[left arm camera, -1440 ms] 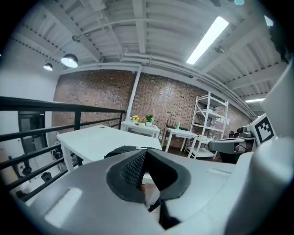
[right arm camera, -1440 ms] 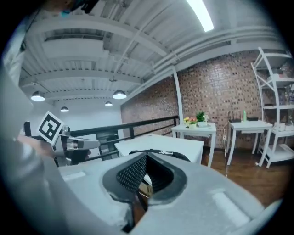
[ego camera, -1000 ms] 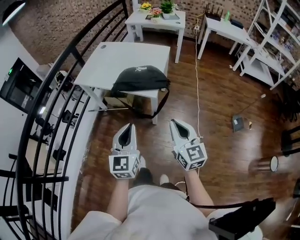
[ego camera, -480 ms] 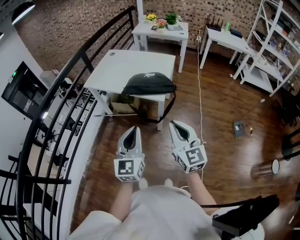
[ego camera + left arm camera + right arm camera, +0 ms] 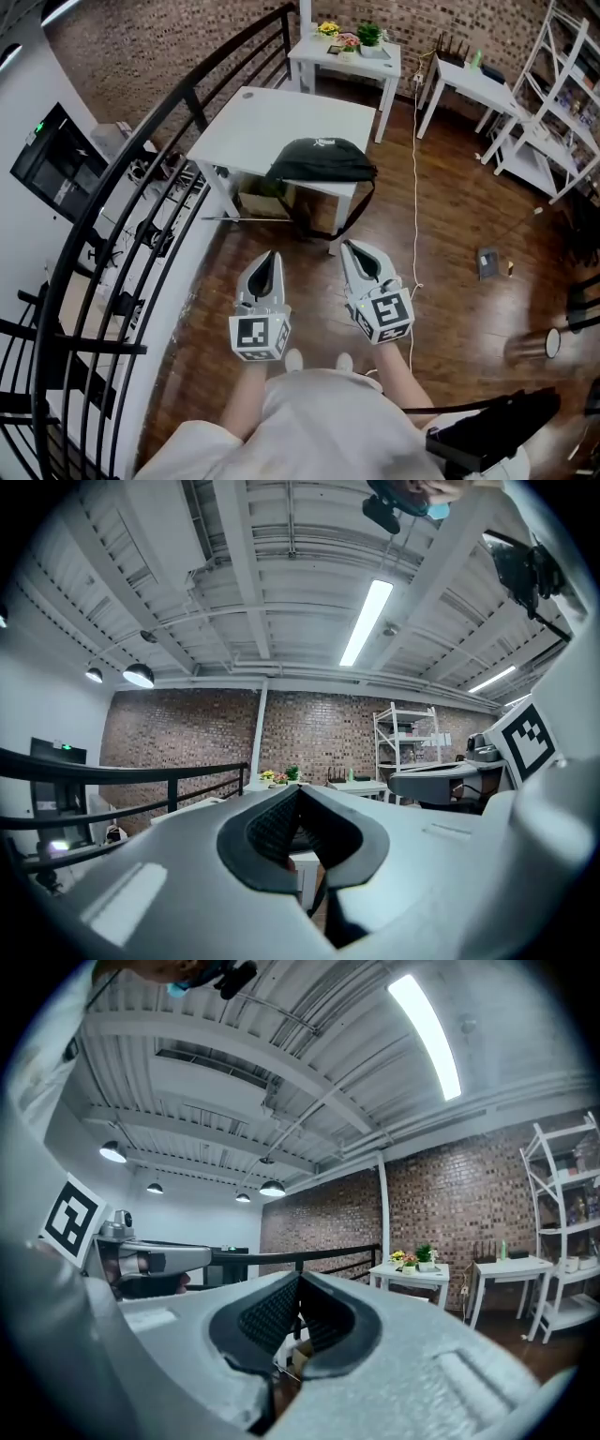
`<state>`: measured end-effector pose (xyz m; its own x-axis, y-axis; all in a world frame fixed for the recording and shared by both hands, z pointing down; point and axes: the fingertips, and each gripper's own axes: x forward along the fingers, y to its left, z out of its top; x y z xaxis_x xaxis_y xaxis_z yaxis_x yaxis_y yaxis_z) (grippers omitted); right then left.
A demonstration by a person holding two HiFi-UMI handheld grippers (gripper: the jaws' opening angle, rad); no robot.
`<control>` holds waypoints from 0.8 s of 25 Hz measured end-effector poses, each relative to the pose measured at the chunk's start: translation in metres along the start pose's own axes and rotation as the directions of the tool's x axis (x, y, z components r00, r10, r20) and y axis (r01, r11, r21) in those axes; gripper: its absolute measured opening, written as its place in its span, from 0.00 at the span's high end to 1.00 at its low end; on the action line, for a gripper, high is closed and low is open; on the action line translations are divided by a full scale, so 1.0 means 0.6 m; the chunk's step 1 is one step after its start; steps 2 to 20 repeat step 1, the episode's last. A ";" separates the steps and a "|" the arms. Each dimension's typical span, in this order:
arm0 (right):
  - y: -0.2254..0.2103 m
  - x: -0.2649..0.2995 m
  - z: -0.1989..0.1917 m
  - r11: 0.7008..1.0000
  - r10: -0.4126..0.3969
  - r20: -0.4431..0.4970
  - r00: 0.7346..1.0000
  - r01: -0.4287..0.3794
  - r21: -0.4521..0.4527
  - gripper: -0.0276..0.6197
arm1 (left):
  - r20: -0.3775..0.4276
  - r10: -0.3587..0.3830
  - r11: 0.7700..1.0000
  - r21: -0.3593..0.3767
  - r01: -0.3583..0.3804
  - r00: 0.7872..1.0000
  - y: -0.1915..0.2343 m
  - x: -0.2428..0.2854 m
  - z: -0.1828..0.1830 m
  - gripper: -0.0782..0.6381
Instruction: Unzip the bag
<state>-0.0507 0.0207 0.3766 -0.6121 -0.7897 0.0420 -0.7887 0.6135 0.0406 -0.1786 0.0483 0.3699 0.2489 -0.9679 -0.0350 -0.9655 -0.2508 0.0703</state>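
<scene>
The black bag (image 5: 322, 161) lies at the near edge of the white table (image 5: 272, 127), well ahead of the left gripper (image 5: 270, 255) and right gripper (image 5: 348, 246), both closed and empty. A black railing (image 5: 155, 127) runs along the left and a white cable (image 5: 414, 187) along the right.

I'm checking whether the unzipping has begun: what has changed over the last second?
Only the viewpoint shifted: the black bag on the white table now sits further right in the head view, so the person likely turned or stepped. Nothing was grasped. The left hand-held gripper and right hand-held gripper stay shut, empty, short of the bag.
</scene>
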 end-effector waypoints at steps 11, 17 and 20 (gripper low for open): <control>0.009 0.007 -0.003 1.000 0.005 -0.003 1.000 -0.005 0.001 0.97 | -0.002 0.002 1.000 0.000 -0.002 1.000 0.009 -0.003 -0.002 0.87; 0.009 0.007 -0.003 1.000 0.005 -0.003 1.000 -0.005 0.001 0.97 | -0.002 0.002 1.000 0.000 -0.002 1.000 0.009 -0.003 -0.002 0.87; 0.009 0.007 -0.003 1.000 0.005 -0.003 1.000 -0.005 0.001 0.97 | -0.002 0.002 1.000 0.000 -0.002 1.000 0.009 -0.003 -0.002 0.87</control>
